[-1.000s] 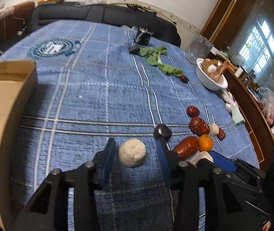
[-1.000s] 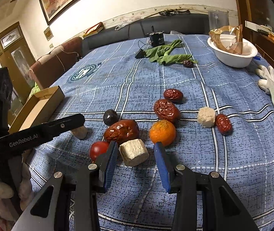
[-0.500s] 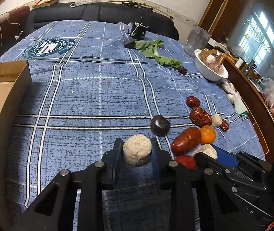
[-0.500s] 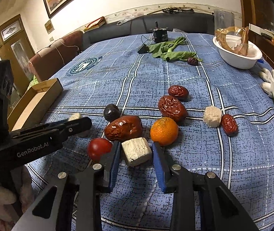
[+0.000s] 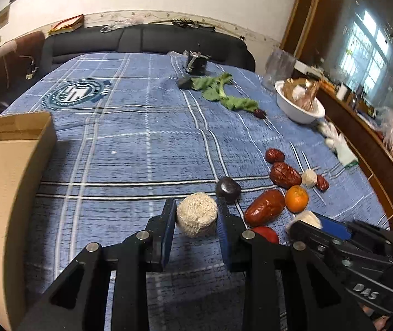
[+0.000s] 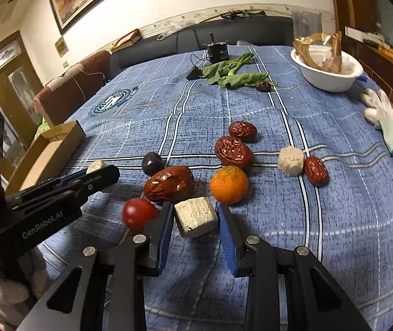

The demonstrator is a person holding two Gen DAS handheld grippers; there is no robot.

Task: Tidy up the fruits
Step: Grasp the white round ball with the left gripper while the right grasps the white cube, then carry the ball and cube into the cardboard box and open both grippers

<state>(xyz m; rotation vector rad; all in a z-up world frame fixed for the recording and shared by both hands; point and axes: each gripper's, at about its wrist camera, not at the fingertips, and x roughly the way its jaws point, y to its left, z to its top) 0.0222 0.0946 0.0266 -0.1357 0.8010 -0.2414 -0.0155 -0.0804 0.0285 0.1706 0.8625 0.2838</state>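
Cardboard box [image 5: 11, 171]: far left on the blue plaid tablecloth [image 5: 141, 143], open-topped, well apart from the fruit.
Left gripper [image 5: 196, 215]: clenched on the round beige ball [image 5: 196, 218]; both blue pads touch its sides. The ball sits between the fingertips, low over the cloth; whether it touches the cloth cannot be told.
Dark plum [image 5: 228, 189]: just beyond the left gripper's right finger, near the ball.
Cherry tomato [image 6: 138, 215]: just left of the right gripper's left finger, touching or nearly so.
Right gripper [image 6: 195, 218]: grasping the pale cube [image 6: 195, 216]; the left pad touches it, the right pad is at its edge. The cube lies between the fingertips, tilted.
Large glossy date [image 6: 168, 183]: just behind the cube and the tomato.
Orange [image 6: 229, 184]: right of that date, just beyond the right finger's tip.
Wrinkled dates [image 6: 233, 150]: two, behind the orange.
Small beige ball [image 6: 290, 161]: further right, touching a small red date [image 6: 316, 171].
White bowl [image 6: 331, 78]: far right, at the rear.
White glove [image 6: 389, 121]: at the right edge of the cloth.
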